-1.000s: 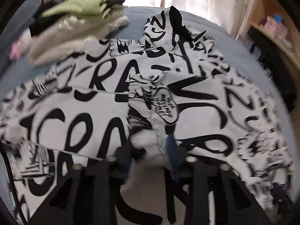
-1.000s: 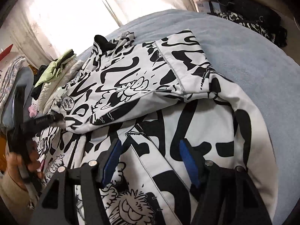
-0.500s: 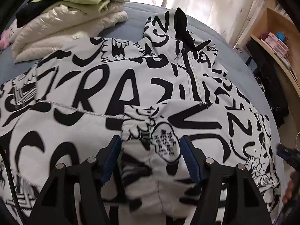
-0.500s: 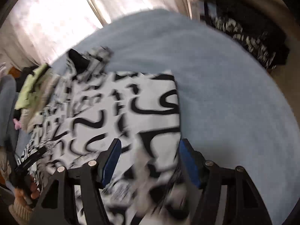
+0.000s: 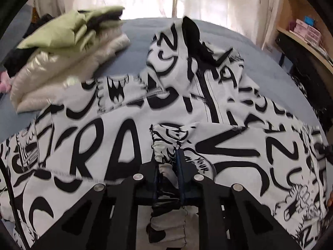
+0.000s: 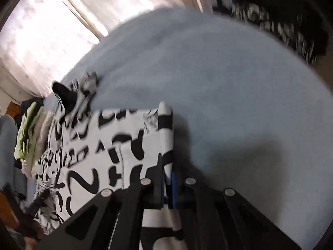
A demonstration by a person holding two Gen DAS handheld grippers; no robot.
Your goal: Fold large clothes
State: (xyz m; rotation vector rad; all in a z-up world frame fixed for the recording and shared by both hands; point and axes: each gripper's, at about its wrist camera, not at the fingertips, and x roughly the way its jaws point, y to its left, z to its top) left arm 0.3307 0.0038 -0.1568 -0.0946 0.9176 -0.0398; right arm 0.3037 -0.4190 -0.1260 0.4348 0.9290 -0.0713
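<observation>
Both tongs went from spread half a second ago to clenched on cloth. The left tongs have just been closing and now pinch the folded-in sleeve cuff that lay loose between the pads before. The right tongs have just been closing too and now clamp the right edge of the black-and-white jacket, where earlier that edge sat unpinched between open pads. The jacket lies spread on the blue bed, hood at the far end. A stack of folded clothes sits far left on the bed, touching the jacket's far-left edge. The right view is motion-blurred.
</observation>
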